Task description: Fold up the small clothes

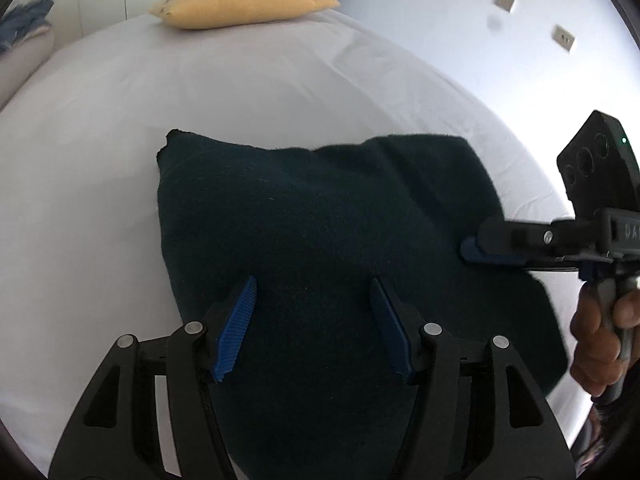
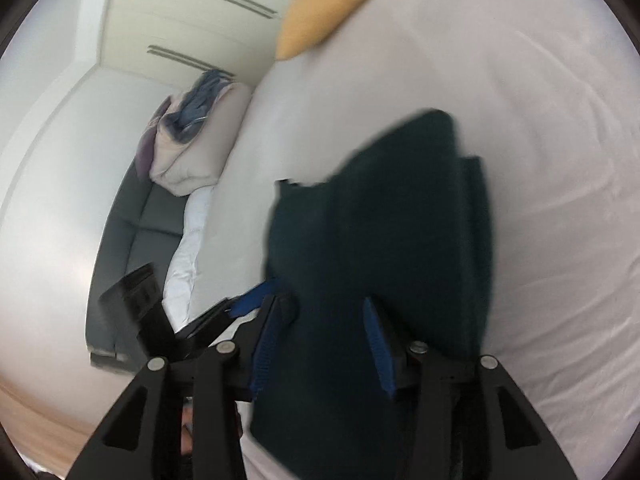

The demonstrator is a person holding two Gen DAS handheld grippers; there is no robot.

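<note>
A dark green cloth (image 1: 320, 208) lies folded into a thick rectangle on the white bed sheet (image 1: 100, 140). My left gripper (image 1: 315, 286) hangs open just above the cloth's near part, its blue pads (image 1: 236, 328) wide apart and clear of the fabric. From the right, my right gripper (image 1: 466, 249) reaches in level at the cloth's right edge, with a hand (image 1: 600, 340) on its handle. In the right wrist view the cloth (image 2: 380, 220) runs between that gripper's (image 2: 320, 304) spread jaws, which stand open; the picture is blurred.
A yellow pillow (image 1: 240, 2) lies at the bed's far end. Beside the bed stands a grey sofa (image 2: 136, 232) with a pale cushion (image 2: 192, 148) and blue fabric on it. White wardrobe doors (image 2: 180, 12) are behind. Two wall sockets (image 1: 504, 0) sit on the right wall.
</note>
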